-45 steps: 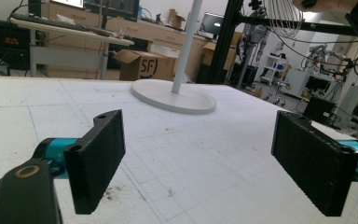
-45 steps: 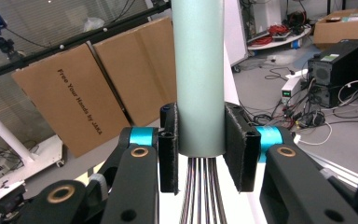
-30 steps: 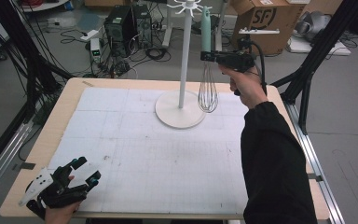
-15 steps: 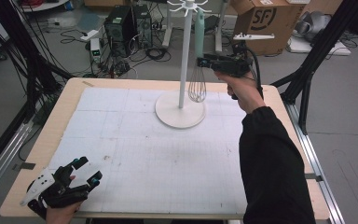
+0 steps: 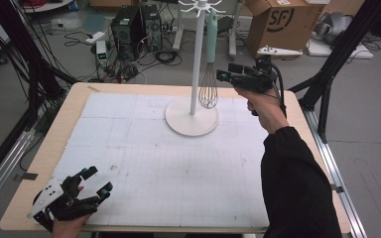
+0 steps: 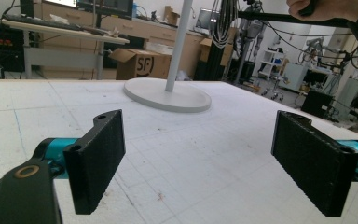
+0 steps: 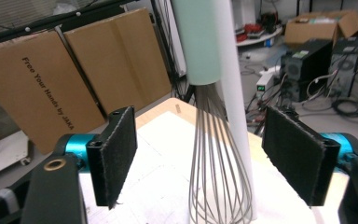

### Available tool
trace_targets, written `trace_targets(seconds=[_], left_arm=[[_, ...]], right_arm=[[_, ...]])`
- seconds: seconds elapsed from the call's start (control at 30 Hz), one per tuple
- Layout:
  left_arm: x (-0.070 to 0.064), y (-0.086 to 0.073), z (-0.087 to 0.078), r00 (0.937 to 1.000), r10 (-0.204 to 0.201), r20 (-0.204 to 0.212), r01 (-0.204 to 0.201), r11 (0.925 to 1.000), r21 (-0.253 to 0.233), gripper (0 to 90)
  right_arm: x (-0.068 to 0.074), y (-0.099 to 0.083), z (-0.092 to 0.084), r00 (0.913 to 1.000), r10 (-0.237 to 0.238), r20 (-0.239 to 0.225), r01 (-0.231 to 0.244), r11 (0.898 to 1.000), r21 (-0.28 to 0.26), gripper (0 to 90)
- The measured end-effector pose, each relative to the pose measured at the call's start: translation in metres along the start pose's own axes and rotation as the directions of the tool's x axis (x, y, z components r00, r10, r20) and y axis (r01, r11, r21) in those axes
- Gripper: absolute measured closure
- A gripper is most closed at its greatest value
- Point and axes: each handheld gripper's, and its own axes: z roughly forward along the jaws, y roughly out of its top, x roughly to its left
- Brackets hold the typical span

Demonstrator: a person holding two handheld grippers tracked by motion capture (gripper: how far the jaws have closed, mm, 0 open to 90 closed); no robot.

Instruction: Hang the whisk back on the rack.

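- Above the counter (image 5: 129, 148), high view: mint-handled wire whisk (image 5: 209, 89) hangs on the white hook stand (image 5: 194, 74); right tongs (image 5: 223, 75) beside it, just opened.
- Left gripper view: left tongs (image 6: 200, 163) spread, empty.
- Right gripper view: whisk wires between released pads (image 7: 116, 158), untouched. Hanging judged complete; withdrawal next.

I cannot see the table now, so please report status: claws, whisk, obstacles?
Right claw open beside hanging whisk, jaws just opening. Left claw open, idle. Stand pole close behind whisk.

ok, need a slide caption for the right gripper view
Open right tool facing a whisk that hangs from the white stand, wires between but clear of its pads.
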Motion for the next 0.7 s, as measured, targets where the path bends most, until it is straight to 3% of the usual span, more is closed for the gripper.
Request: trace_targets(seconds=[0.27,0.5,0.7], left_arm=[[-0.002,0.000,0.003,1.0000,0.004,0.003,-0.004,1.0000,-0.001,17.9],[-0.003,-0.001,0.006,0.9998,0.014,0.014,-0.014,0.9999,0.010,17.8],[-0.005,0.000,0.009,0.9995,0.023,0.022,-0.023,0.9997,0.012,17.8]], right_arm=[[0.015,-0.014,-0.018,0.9996,-0.028,0.004,0.028,0.998,-0.059,23.3],[0.031,-0.031,-0.027,0.9992,-0.037,-0.015,0.035,0.997,-0.074,23.4],[0.045,-0.044,-0.028,0.9973,-0.050,-0.053,0.047,0.997,-0.057,23.2]])
